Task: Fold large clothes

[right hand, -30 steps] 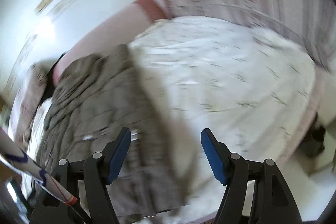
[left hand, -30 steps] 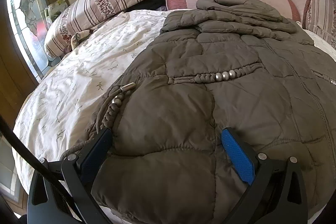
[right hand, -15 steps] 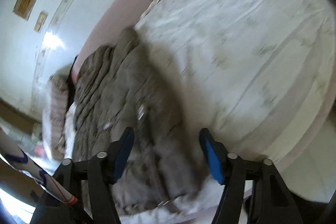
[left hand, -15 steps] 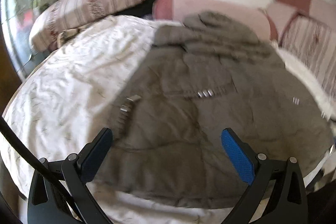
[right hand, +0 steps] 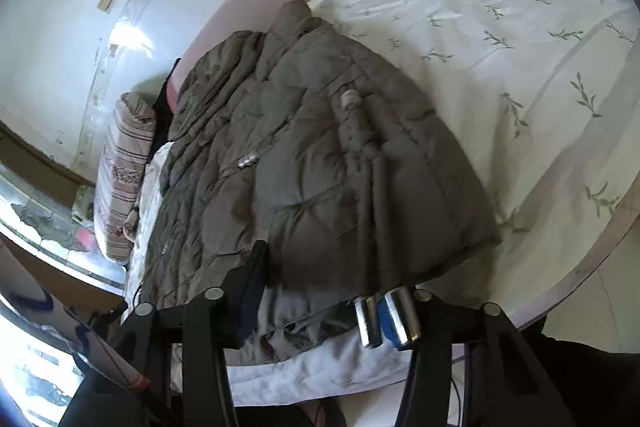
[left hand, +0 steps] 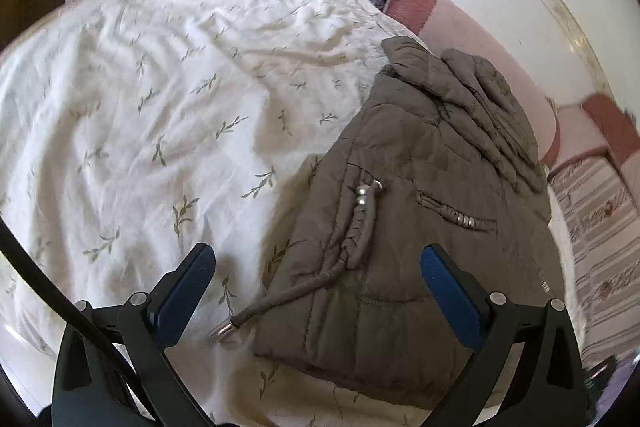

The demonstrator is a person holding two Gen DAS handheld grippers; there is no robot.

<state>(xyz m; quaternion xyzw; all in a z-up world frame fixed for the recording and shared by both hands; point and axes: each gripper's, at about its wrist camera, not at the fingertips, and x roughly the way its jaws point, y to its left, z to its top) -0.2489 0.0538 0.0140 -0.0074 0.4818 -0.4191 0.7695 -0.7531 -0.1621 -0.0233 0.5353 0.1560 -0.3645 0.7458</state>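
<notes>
Jacket (left hand: 420, 187) quilted, puffy, olive-brown, on leaf-print sheet (left hand: 160, 87), left tool (left hand: 316, 279) apart, right tool (right hand: 320, 291) closing around hem.

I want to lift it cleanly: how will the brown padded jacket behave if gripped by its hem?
The jacket looks puffy and quilted, so probably light but bulky. It will likely sag and unfold, not stay flat. Its drawstring lies loose and would probably dangle.
</notes>
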